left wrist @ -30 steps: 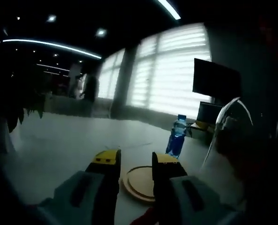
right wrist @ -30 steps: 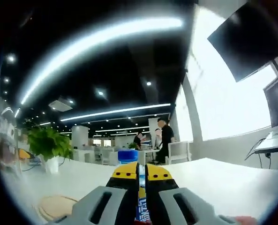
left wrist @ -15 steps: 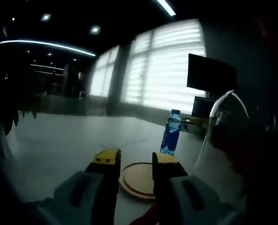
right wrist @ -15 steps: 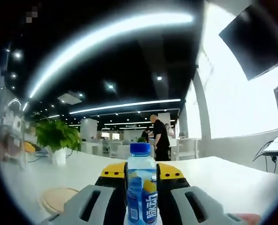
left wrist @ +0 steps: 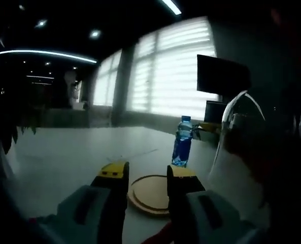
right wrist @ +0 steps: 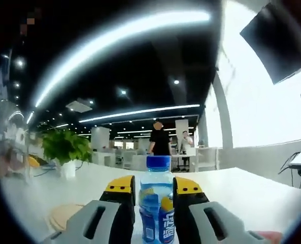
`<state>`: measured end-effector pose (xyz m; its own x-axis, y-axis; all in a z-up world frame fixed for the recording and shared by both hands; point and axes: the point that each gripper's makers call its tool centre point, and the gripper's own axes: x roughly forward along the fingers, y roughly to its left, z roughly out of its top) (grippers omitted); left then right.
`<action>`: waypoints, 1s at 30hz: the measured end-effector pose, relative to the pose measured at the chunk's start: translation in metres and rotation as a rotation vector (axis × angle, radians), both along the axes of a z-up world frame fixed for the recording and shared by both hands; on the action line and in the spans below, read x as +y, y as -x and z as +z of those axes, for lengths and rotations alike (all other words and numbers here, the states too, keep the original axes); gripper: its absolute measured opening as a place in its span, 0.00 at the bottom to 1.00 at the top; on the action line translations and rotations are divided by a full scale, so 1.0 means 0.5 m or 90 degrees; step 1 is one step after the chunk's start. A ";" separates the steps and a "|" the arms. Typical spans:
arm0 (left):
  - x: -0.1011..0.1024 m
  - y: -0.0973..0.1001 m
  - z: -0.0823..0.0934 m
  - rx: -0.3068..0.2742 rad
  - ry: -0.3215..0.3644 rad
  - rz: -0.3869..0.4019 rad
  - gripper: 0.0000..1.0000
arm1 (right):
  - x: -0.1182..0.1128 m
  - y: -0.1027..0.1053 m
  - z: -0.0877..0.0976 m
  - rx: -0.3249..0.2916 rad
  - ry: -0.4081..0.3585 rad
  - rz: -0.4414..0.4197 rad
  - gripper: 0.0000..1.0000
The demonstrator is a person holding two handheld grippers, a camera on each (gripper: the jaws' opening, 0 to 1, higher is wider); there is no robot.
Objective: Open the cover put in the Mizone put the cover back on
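Note:
The Mizone bottle (left wrist: 181,142), clear with blue drink and a blue cap, stands upright on the white table (left wrist: 64,162) beyond a round wooden board (left wrist: 149,193). My left gripper (left wrist: 146,173) is open over the board's near edge, nothing between its jaws. A clear glass dome cover (left wrist: 241,137) rises close on the right. In the right gripper view the Mizone bottle (right wrist: 157,203) stands between the jaws of my right gripper (right wrist: 154,185), which is open, with the jaws close along the bottle's sides. The wooden board (right wrist: 64,216) lies to the lower left.
A potted green plant (right wrist: 64,147) stands on the table at the left. People (right wrist: 159,142) stand among desks far behind. Dark monitors (left wrist: 222,76) and bright blinds line the window side.
My right gripper has opened from nearly shut, and the bottle now stands between its jaws. The left gripper view has drifted slightly; its jaws stay open.

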<state>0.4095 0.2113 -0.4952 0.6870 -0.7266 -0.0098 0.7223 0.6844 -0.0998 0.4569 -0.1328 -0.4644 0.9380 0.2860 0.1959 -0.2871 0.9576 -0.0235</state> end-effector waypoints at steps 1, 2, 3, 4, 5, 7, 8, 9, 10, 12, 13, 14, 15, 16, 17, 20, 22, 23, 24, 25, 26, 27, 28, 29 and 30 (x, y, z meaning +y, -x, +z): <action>0.000 0.000 0.001 0.001 0.002 0.001 0.24 | 0.000 -0.004 0.003 0.003 0.006 -0.004 0.22; 0.001 0.000 0.001 -0.001 -0.001 0.002 0.24 | 0.000 -0.007 0.008 0.005 0.008 -0.006 0.22; 0.003 -0.001 0.002 -0.002 -0.002 0.005 0.24 | 0.003 -0.008 0.016 0.001 0.015 -0.004 0.23; 0.004 0.000 0.004 -0.005 -0.002 0.007 0.24 | 0.004 -0.009 0.020 0.000 0.016 -0.003 0.23; 0.004 0.000 0.006 -0.006 -0.001 0.007 0.24 | 0.006 -0.012 0.024 -0.001 0.017 -0.002 0.23; 0.004 0.001 0.007 -0.009 -0.001 0.007 0.24 | 0.013 -0.015 0.028 0.002 0.021 -0.001 0.23; 0.005 0.001 0.007 -0.011 -0.005 0.008 0.24 | 0.014 -0.019 0.027 0.003 0.023 0.000 0.23; 0.005 0.001 0.005 -0.011 -0.008 0.009 0.24 | 0.015 -0.021 0.025 0.006 0.025 0.001 0.23; 0.004 0.001 0.003 -0.010 -0.012 0.009 0.24 | 0.018 -0.023 0.023 0.009 0.027 0.001 0.23; 0.002 0.000 0.001 -0.012 -0.018 0.009 0.24 | 0.019 -0.029 0.021 0.014 0.030 -0.001 0.23; 0.000 0.001 0.000 -0.011 -0.019 0.007 0.24 | 0.018 -0.034 0.021 0.020 0.029 -0.003 0.23; -0.001 0.002 0.000 -0.011 -0.019 0.006 0.24 | 0.018 -0.038 0.022 0.023 0.028 -0.003 0.24; -0.003 0.003 0.000 -0.011 -0.019 0.004 0.23 | 0.018 -0.042 0.022 0.025 0.029 -0.003 0.24; -0.006 0.005 -0.001 -0.012 -0.022 -0.001 0.23 | 0.017 -0.045 0.023 0.026 0.027 -0.003 0.24; -0.009 0.008 -0.001 -0.016 -0.025 -0.005 0.23 | 0.017 -0.050 0.024 0.028 0.022 -0.002 0.24; -0.013 0.009 -0.002 -0.021 -0.030 -0.010 0.23 | 0.017 -0.064 0.029 0.034 0.008 0.002 0.24; -0.014 0.008 -0.005 -0.020 -0.035 -0.011 0.23 | 0.019 -0.075 0.035 0.034 0.009 0.001 0.24; -0.013 0.007 -0.008 -0.019 -0.039 -0.009 0.23 | 0.021 -0.082 0.040 0.036 0.009 0.004 0.24; -0.013 0.006 -0.008 -0.019 -0.039 -0.008 0.23 | 0.023 -0.088 0.044 0.037 0.008 0.006 0.25; -0.012 0.005 -0.008 -0.019 -0.039 -0.007 0.23 | 0.026 -0.094 0.047 0.039 0.007 0.005 0.25; -0.012 0.005 -0.007 -0.019 -0.037 -0.006 0.23 | 0.027 -0.097 0.049 0.040 0.006 0.003 0.25; -0.012 0.005 -0.007 -0.020 -0.036 -0.006 0.23 | 0.030 -0.103 0.051 0.042 0.008 0.002 0.25; -0.012 0.006 -0.006 -0.021 -0.036 -0.007 0.23 | 0.033 -0.108 0.052 0.045 0.011 0.003 0.25; -0.012 0.006 -0.006 -0.022 -0.035 -0.007 0.23 | 0.036 -0.113 0.052 0.047 0.012 0.003 0.25; -0.013 0.006 -0.005 -0.022 -0.035 -0.008 0.23 | 0.040 -0.116 0.052 0.049 0.013 0.005 0.25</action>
